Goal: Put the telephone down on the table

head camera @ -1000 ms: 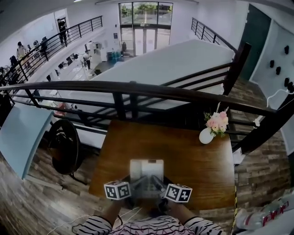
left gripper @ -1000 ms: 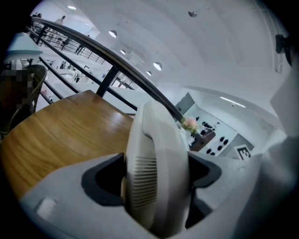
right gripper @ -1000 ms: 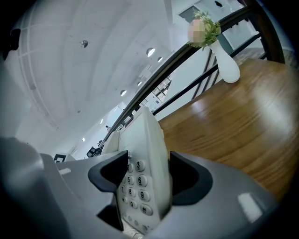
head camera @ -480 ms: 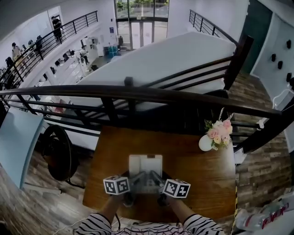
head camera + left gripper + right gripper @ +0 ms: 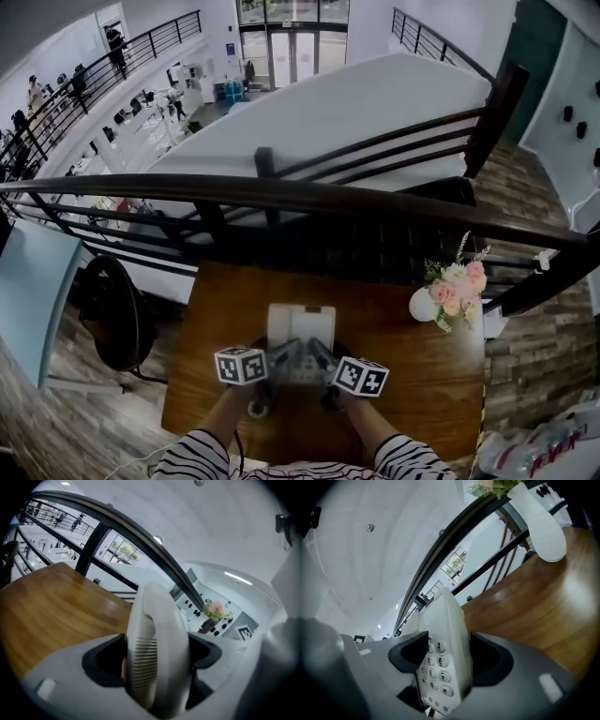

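A white desk telephone [image 5: 300,330] lies over the brown wooden table [image 5: 394,375], held from its near end by both grippers. My left gripper [image 5: 281,357] is shut on the handset side; in the left gripper view the handset [image 5: 157,653] with its slotted earpiece is clamped between the jaws. My right gripper [image 5: 322,357] is shut on the keypad side; the numbered keys [image 5: 437,667] show between its jaws in the right gripper view. Whether the telephone touches the tabletop I cannot tell.
A white vase with pink flowers [image 5: 448,292] stands at the table's far right corner, its vase body [image 5: 543,527] also in the right gripper view. A dark railing [image 5: 309,202] runs just behind the table's far edge. A black round stool [image 5: 112,314] stands left of the table.
The telephone and both grippers have shifted slightly away from me toward the table's middle. The head view has tipped, so the vase sits farther right.
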Demonstrator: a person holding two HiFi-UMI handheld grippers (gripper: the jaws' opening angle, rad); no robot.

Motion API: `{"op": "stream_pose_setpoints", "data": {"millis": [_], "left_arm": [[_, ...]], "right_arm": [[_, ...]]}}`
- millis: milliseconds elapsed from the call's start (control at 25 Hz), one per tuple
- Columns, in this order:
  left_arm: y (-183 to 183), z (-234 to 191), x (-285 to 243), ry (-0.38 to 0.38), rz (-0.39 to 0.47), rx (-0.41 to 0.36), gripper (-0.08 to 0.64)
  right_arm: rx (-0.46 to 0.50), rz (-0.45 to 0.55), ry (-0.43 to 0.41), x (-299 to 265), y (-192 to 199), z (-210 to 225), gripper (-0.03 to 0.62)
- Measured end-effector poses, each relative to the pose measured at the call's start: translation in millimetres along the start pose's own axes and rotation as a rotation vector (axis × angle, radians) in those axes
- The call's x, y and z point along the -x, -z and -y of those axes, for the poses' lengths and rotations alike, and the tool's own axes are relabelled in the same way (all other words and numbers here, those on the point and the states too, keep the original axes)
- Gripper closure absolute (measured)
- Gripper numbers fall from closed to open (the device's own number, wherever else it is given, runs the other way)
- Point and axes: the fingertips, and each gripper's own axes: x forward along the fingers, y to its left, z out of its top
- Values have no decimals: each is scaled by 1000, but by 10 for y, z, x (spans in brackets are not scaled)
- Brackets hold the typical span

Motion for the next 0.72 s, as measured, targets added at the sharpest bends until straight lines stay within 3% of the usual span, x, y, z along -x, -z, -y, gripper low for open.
{"op": "stream_pose_setpoints", "data": {"millis": [280,720], "left_arm": [[-268,-191,-487,7,-24,-18,170],[-423,-446,-980,18,-65,-16,173]], "right_arm": [[-12,24,33,-322,-371,293,321],[-49,23,73,-676,-606,644,319]]}}
